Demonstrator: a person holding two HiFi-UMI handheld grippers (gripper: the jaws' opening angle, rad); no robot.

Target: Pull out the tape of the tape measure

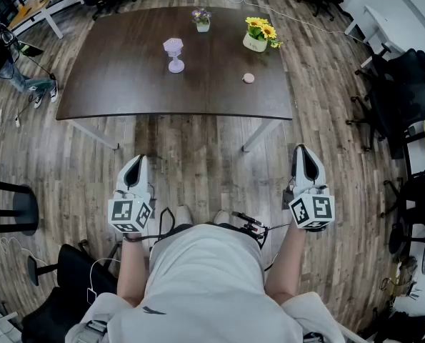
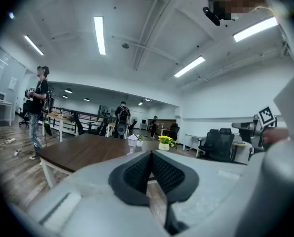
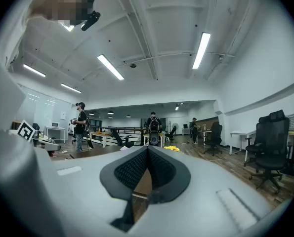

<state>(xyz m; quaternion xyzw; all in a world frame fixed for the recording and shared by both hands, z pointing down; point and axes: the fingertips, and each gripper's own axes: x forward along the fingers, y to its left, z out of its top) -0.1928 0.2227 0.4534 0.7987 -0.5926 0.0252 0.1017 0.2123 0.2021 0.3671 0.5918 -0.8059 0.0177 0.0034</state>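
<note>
Left tool (image 1: 136,160), right tool (image 1: 303,150) pressed together, well short of table (image 1: 162,98) edge, floor (image 1: 198,148) between

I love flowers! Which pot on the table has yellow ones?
The bigger white pot on the right; the smaller pot left of it holds purple flowers.

On table (image 1: 126,77): tape measure (image 1: 248,78), perhaps, before flowerpot (image 1: 256,42).
</note>
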